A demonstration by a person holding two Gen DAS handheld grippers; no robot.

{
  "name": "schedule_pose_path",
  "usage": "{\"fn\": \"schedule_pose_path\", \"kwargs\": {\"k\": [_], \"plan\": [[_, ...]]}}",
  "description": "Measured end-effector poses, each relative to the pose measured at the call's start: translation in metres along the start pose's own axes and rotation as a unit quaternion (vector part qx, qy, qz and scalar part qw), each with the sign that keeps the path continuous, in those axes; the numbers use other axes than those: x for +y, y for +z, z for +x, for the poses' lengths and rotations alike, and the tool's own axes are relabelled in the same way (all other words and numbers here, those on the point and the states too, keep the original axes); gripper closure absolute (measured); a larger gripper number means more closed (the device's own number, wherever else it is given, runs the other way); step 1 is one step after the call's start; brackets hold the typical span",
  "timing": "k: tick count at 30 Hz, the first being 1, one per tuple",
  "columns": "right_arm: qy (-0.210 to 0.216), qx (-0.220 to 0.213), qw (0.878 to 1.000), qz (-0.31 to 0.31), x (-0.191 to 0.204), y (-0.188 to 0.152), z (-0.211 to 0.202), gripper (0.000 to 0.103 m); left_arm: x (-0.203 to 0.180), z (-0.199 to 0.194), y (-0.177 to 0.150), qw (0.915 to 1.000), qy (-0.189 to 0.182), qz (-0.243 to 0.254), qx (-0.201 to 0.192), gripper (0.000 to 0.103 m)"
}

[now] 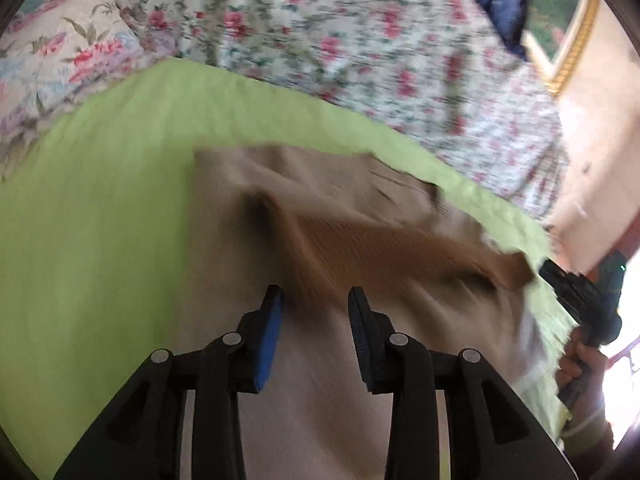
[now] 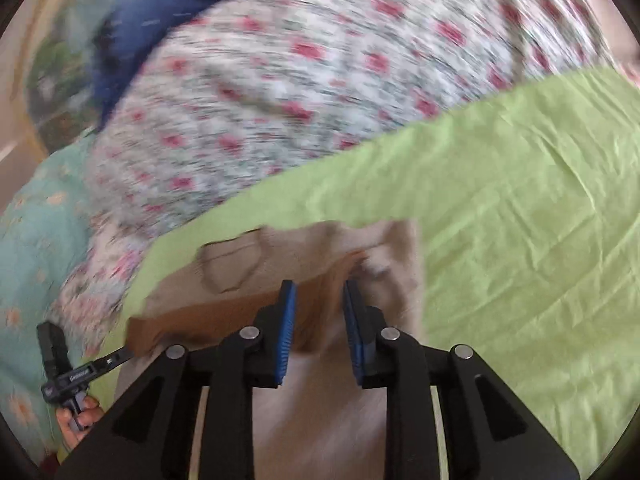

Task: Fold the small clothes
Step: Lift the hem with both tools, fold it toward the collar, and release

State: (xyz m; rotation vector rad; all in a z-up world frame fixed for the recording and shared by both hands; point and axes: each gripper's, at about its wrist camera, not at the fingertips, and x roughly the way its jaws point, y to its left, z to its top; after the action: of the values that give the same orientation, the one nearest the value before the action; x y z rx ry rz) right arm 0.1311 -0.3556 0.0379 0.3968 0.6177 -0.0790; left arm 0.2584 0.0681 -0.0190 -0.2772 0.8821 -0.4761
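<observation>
A beige knit garment (image 1: 320, 200) with a brown ribbed band (image 1: 400, 248) lies folded over on a lime green sheet (image 1: 100, 200). My left gripper (image 1: 316, 300) hovers over its near part, jaws apart, with nothing pinched between the blue pads. In the right wrist view the same garment (image 2: 304, 252) shows a pocket (image 2: 230, 264) and the brown band (image 2: 224, 316). My right gripper (image 2: 319, 292) stands open just above the band, which shows through the gap. Each gripper appears at the edge of the other's view, held in a hand (image 1: 580, 356).
A floral bedspread (image 1: 360, 40) lies bunched beyond the green sheet (image 2: 520, 220). On it sits a dark blue item (image 2: 160, 12). A floral pillow (image 1: 60, 60) is at the far left, teal flowered fabric (image 2: 36, 240) at the other side, and a gold-framed picture (image 1: 572, 52) is on the wall.
</observation>
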Motion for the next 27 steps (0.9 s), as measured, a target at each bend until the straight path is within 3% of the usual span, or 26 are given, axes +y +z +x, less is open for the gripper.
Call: {"fn": "schedule_pose_path", "kwargs": {"k": [2, 5, 7, 10, 11, 13, 16, 18, 20, 23, 25, 27], "plan": [[0.047, 0.021, 0.998, -0.046, 0.025, -0.012, -0.001, 0.077, -0.020, -0.004, -0.017, 0.9992, -0.035, 0.017, 0.013, 0.064], [0.103, 0.140, 0.979, -0.110, 0.065, -0.039, 0.039, 0.077, -0.058, 0.015, -0.032, 0.9946, -0.062, 0.068, 0.049, 0.064], [0.116, 0.200, 0.962, -0.145, 0.082, -0.053, 0.069, 0.077, -0.076, 0.038, -0.032, 0.9905, -0.043, 0.105, 0.078, 0.064], [0.097, 0.249, 0.947, -0.177, 0.089, -0.058, 0.111, 0.077, -0.082, 0.068, -0.017, 0.9847, -0.005, 0.140, 0.104, 0.064], [0.095, 0.251, 0.947, -0.179, 0.088, -0.055, 0.118, 0.078, -0.081, 0.074, -0.010, 0.9839, 0.004, 0.146, 0.103, 0.067], [0.085, 0.228, 0.957, -0.158, 0.077, -0.037, 0.132, 0.078, -0.070, 0.083, 0.015, 0.9845, 0.029, 0.148, 0.089, 0.067], [-0.008, 0.182, 0.977, -0.109, 0.043, 0.000, 0.147, 0.078, -0.039, 0.094, 0.050, 0.9869, 0.074, 0.124, 0.072, 0.066], [-0.065, 0.138, 0.987, -0.045, 0.008, 0.023, 0.147, 0.078, -0.009, 0.099, 0.071, 0.9880, 0.115, 0.084, 0.060, 0.076], [-0.091, 0.102, 0.991, 0.006, -0.016, 0.033, 0.137, 0.078, 0.024, 0.092, 0.088, 0.9938, 0.095, 0.026, 0.050, 0.085], [-0.090, 0.066, 0.992, 0.062, -0.037, 0.031, 0.110, 0.078, 0.050, 0.073, 0.091, 0.9962, 0.073, -0.038, 0.026, 0.086], [-0.079, 0.058, 0.993, 0.065, -0.033, 0.024, 0.091, 0.077, 0.050, 0.056, 0.077, 0.9962, 0.072, -0.045, 0.017, 0.085], [-0.066, 0.055, 0.994, 0.060, -0.024, 0.013, 0.071, 0.076, 0.042, 0.040, 0.059, 0.9962, 0.078, -0.038, 0.012, 0.077]]}}
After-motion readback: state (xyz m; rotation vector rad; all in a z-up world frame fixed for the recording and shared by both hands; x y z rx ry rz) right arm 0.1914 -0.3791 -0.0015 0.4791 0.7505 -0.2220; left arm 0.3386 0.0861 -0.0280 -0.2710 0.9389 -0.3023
